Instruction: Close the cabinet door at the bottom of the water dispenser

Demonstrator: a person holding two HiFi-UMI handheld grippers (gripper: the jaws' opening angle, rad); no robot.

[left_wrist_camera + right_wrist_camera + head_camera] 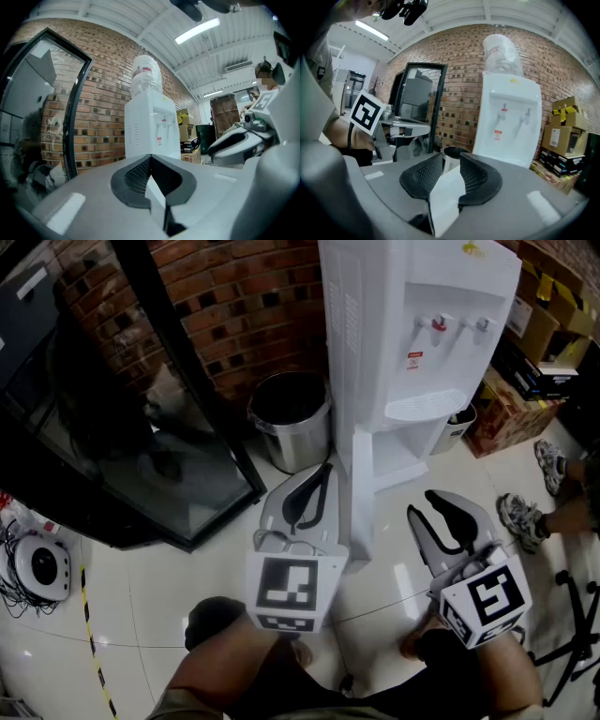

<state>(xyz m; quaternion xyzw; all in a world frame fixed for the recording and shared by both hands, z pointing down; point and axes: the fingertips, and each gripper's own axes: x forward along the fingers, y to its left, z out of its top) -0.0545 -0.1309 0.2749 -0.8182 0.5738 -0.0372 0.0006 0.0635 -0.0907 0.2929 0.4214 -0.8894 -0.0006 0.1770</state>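
The white water dispenser [412,334] stands against the brick wall and also shows in both gripper views [150,126] [511,122]. Its bottom cabinet door [362,493] stands open, swung out toward me and seen edge-on. My left gripper [323,474] hovers just left of the door's edge with its tips together [150,158] and nothing gripped. To the right of the door, in front of the open cabinet, my right gripper [431,501] is open. Its jaws [451,157] stand a little apart with nothing pressed between them.
A steel trash can [291,418] sits left of the dispenser, beside a tall black glass-fronted cabinet [112,427]. Cardboard boxes [525,362] and a small bin [457,427] stand at the right. A person's shoes [520,517] are on the floor at the right edge.
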